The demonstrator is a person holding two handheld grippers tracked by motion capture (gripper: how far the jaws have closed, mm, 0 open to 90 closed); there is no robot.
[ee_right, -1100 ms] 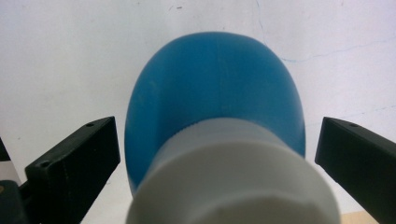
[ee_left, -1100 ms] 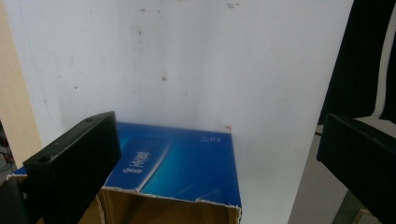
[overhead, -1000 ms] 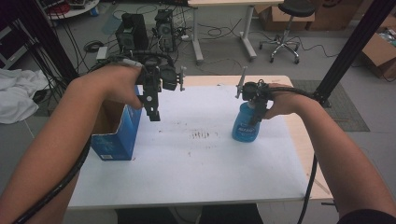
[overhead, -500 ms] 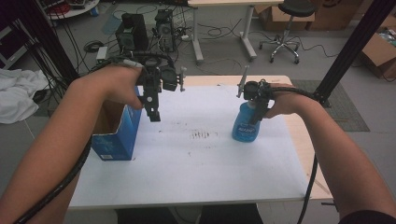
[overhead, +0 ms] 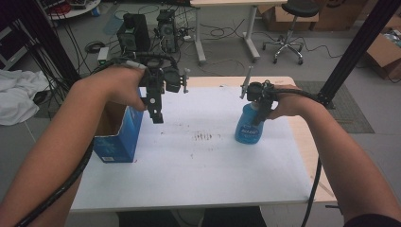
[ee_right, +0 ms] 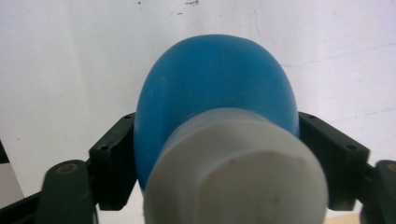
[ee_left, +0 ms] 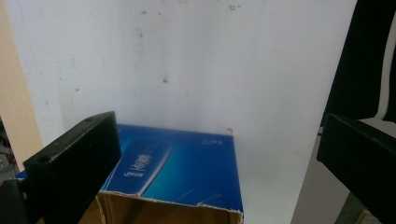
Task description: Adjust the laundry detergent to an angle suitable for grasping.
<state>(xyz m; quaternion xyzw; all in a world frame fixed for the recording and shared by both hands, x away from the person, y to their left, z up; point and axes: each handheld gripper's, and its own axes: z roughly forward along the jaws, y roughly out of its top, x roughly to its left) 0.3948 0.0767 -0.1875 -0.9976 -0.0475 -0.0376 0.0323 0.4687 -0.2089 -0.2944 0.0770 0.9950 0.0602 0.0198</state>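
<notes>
Your right claw is closed around the blue bottle, its jaws pressed against the two sides of the body just under the white cap. The bottle stands upright on the white surface, well to the right of the open blue box. It looks as though the bottle is bound for that box, so the lift is the step to get right.

Before you raise it, check that the jaws sit level on the shoulder. In the right gripper view the bottle bulges out below the jaws, which should help keep it from slipping down through them. Lift straight up and keep the cap pointing upward; a rounded plastic body can twist in a two-jaw hold if you swing it fast. Carry it high enough to pass over the near wall of the box, then lower it into the opening rather than dropping it.

Your left claw hangs wide open and holds nothing, just to the right of the box and above its rim. You could use it to steady the box wall, or move it aside so that the bottle has a free path in.

As for writing: the bottle carries a label with white lettering, too blurred to read. The side of the box shows a paler panel with slanted characters and a small line of print near its edge, but neither can be made out.
</notes>
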